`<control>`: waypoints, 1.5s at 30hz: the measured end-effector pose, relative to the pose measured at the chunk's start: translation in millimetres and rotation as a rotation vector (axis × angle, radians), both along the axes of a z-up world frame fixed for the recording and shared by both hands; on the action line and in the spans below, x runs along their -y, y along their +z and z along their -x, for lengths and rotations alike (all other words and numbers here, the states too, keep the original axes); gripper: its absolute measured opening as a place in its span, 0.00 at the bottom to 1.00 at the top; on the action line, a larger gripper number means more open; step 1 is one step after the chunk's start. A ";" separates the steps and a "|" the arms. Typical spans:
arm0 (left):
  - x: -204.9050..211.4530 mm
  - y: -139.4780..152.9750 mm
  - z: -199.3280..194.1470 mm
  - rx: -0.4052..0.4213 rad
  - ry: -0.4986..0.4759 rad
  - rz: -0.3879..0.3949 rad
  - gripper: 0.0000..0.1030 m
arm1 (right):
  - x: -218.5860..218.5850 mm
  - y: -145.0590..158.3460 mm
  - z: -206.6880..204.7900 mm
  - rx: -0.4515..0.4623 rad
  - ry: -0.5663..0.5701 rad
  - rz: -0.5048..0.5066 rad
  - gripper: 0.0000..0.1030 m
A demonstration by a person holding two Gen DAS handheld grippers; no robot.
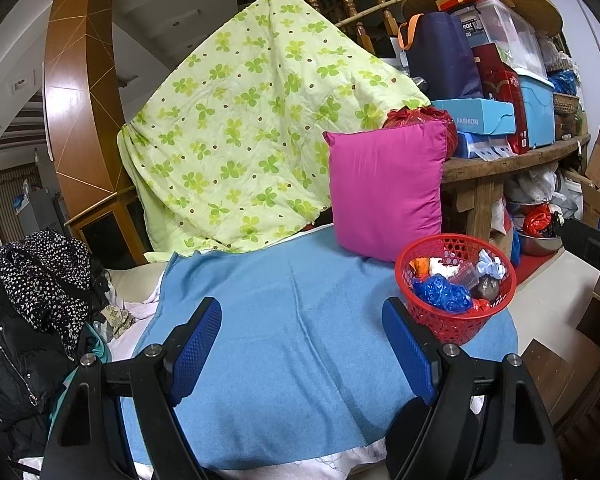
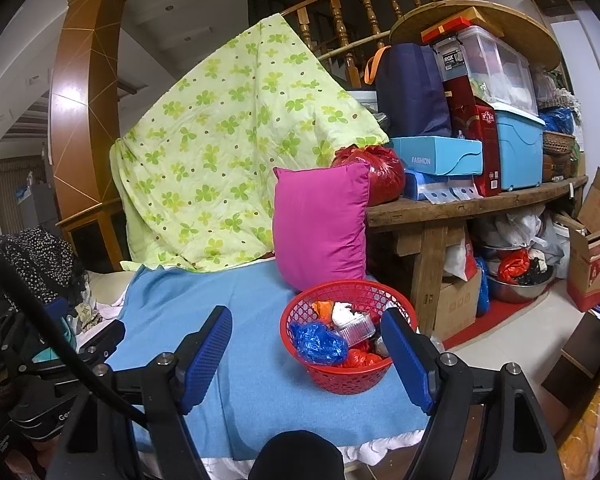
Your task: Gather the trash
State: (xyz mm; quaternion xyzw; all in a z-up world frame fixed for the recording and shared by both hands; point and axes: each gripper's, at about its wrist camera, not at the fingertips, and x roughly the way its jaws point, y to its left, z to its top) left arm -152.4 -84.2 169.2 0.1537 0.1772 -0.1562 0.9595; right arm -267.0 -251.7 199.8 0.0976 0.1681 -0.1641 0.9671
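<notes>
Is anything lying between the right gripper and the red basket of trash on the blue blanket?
Nothing visible. The right gripper is open just in front of the red basket, with only bare blue blanket between them.

My pads [image 1: 198, 344] are blue with a fine mesh texture, on black arms. A red lattice basket [image 1: 458, 322] holds a blue bag [image 1: 440, 292], white tissue [image 1: 444, 266] and orange scraps. It sits on a plain light blue blanket [image 1: 292, 340]. The pillow [image 1: 386, 192] is magenta; the quilt [image 1: 240, 132] pale green with darker clover leaves and brown dots.
</notes>
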 end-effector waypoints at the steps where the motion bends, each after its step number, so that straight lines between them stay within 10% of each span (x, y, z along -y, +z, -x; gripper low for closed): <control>1: -0.8 -1.2 -0.9 -0.002 -0.001 -0.001 0.81 | 0.5 -0.5 -0.7 0.000 0.000 -0.001 0.77; 45: 0.5 -28.5 -15.7 -0.084 -0.017 -0.050 0.81 | 9.1 -20.5 -7.2 -0.034 -0.027 -0.031 0.77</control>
